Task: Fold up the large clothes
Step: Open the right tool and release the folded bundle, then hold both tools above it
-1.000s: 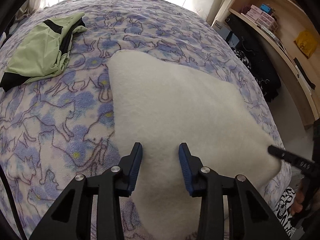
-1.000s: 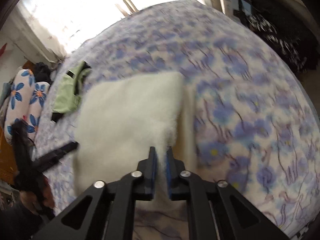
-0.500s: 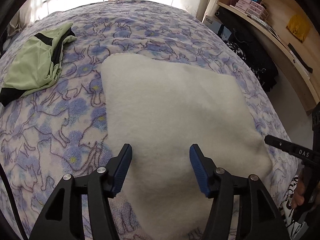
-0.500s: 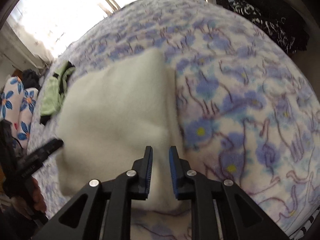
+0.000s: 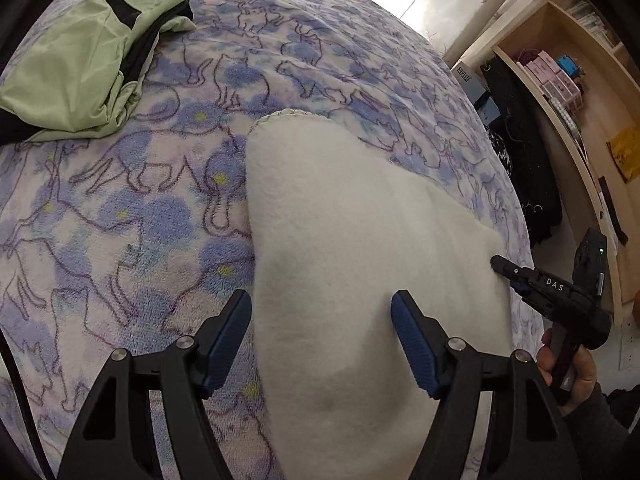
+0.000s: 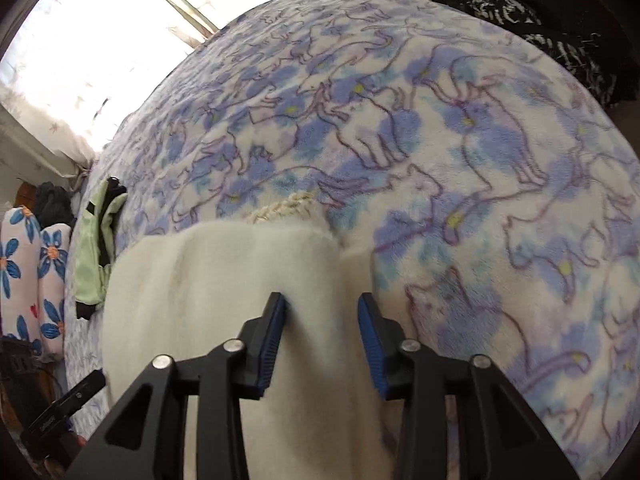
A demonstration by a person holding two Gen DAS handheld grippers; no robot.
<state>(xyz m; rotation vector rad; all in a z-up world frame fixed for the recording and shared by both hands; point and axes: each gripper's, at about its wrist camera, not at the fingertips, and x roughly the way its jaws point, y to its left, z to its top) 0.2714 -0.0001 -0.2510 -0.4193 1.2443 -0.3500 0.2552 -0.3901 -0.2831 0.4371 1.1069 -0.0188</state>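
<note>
Left wrist view: left gripper (image 5: 320, 306), fingers just widened, apart over the cream fleece garment (image 5: 360, 248).
Right wrist view: right gripper (image 6: 322, 310), fingers apart astride the garment's edge, not pressing.
Garment: flat on the cat-print blue blanket (image 6: 460, 128), beneath both fingers.

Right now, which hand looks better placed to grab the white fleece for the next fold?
Probably the right gripper: its open jaws straddle a raised ridge of the white fleece. The left gripper spans flat cloth at its edge.
</note>
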